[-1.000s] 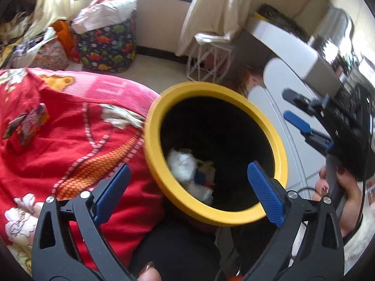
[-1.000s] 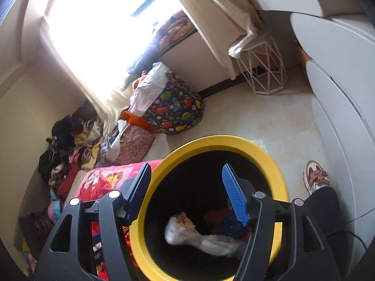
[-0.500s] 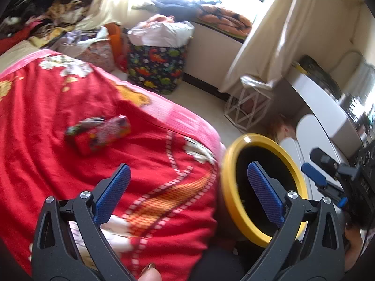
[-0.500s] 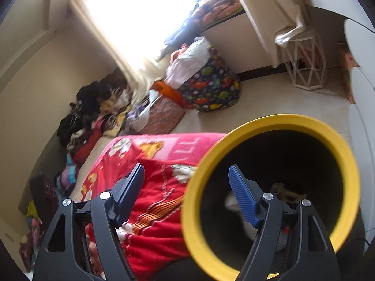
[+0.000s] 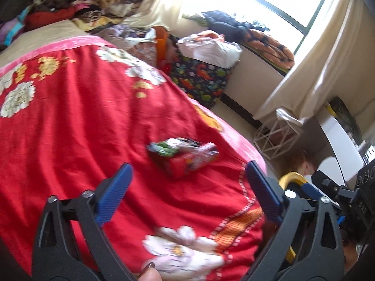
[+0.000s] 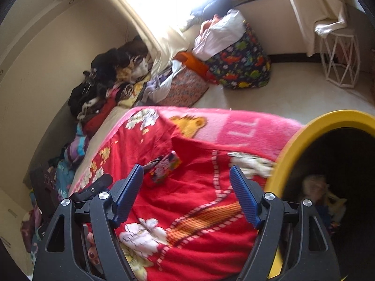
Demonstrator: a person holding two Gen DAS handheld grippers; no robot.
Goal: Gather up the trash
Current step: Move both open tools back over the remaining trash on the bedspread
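On the red blanket (image 5: 70, 121), at twelve o'clock of the left tool (image 5: 187, 182): snack wrapper (image 5: 182, 157), lying loose, untouched. Left tool wide but closing, nothing between; right tool (image 6: 186, 187) wide, empty, aimed at the same wrapper (image 6: 165, 167). Yellow bin (image 6: 304, 140) at three o'clock, close for dropping, scraps already inside. Cluttered bedroom: clothes heaped along the wall, bright window beyond.

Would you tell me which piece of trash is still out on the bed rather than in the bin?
The colourful wrapper on the red blanket; the others lie inside the yellow bin.
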